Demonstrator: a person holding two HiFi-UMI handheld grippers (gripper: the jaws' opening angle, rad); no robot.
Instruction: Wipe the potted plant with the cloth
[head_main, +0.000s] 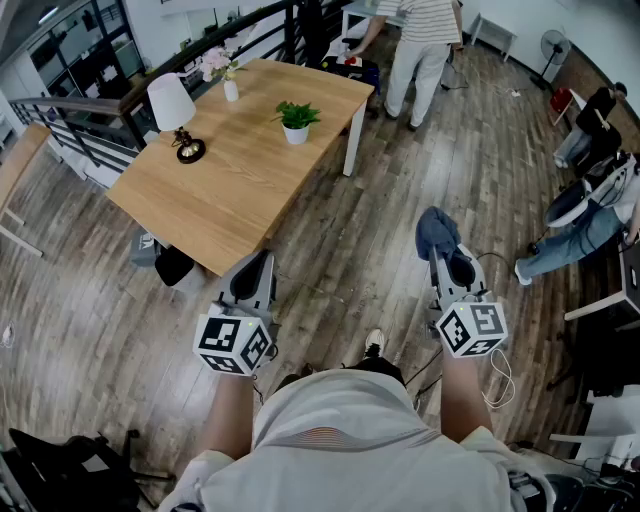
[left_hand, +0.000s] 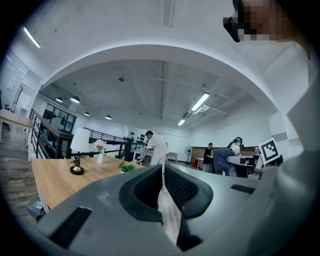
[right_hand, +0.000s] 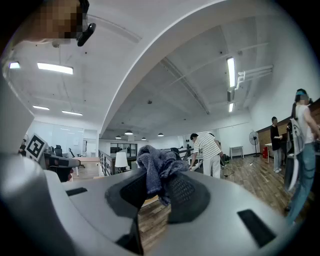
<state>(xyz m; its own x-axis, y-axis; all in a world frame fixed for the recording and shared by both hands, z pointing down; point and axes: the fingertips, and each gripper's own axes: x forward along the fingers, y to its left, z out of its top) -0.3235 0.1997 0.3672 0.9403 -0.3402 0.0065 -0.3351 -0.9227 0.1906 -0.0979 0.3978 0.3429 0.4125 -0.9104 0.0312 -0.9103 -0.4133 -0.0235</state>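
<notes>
The small potted plant (head_main: 296, 121) in a white pot stands on the far part of the wooden table (head_main: 220, 190), well ahead of both grippers; it also shows in the left gripper view as the potted plant (left_hand: 127, 167). My left gripper (head_main: 258, 265) is held level near the table's near corner, shut with nothing between its jaws (left_hand: 163, 170). My right gripper (head_main: 445, 262) hangs over the floor to the right of the table, shut on a bunched blue-grey cloth (head_main: 437, 233). That cloth (right_hand: 156, 170) sticks up from the right gripper (right_hand: 157, 189).
A white-shaded lamp (head_main: 175, 112) and a vase of flowers (head_main: 229, 75) also stand on the table. A black railing (head_main: 100, 140) runs behind it. A person in a striped shirt (head_main: 420, 45) stands beyond the table; another person sits at the right (head_main: 590, 215).
</notes>
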